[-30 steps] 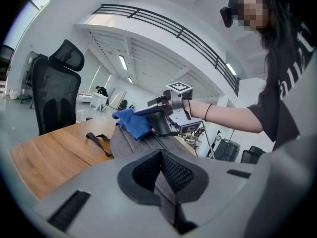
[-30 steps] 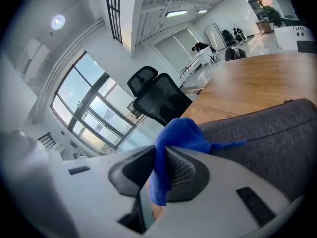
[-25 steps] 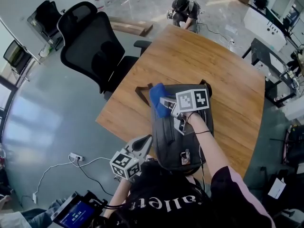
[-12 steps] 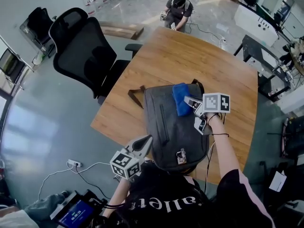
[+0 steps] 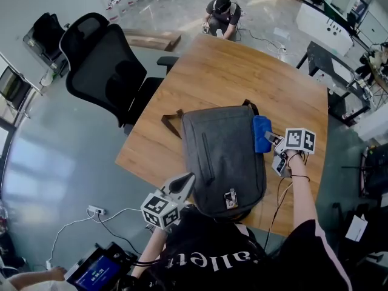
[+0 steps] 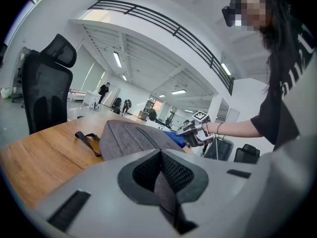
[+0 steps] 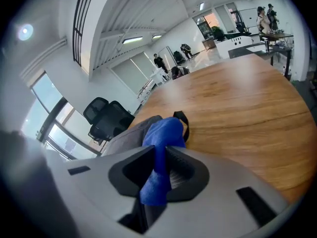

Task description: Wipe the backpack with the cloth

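Note:
A grey backpack [image 5: 221, 156] lies flat on the wooden table [image 5: 242, 71], close to the near edge. My right gripper [image 5: 270, 140] is shut on a blue cloth [image 5: 262, 133] and presses it against the backpack's right side, near the top handle. In the right gripper view the cloth [image 7: 161, 135] bulges out between the jaws of that gripper [image 7: 158, 168], with the backpack [image 7: 130, 132] just behind. My left gripper [image 5: 183, 182] hangs shut and empty off the table's near edge, beside the bag's lower left corner. The left gripper view shows its jaws [image 6: 161, 157] closed before the backpack [image 6: 129, 139].
A black office chair [image 5: 103, 65] stands left of the table. A person [image 5: 219, 14] crouches on the floor beyond the far end. A power strip and cables [image 5: 94, 210] lie on the floor at lower left. Desks [image 5: 336, 59] stand to the right.
My right gripper has swept the blue cloth across the upper part of the backpack, from its left side to its right edge. The left gripper has stayed where it was.

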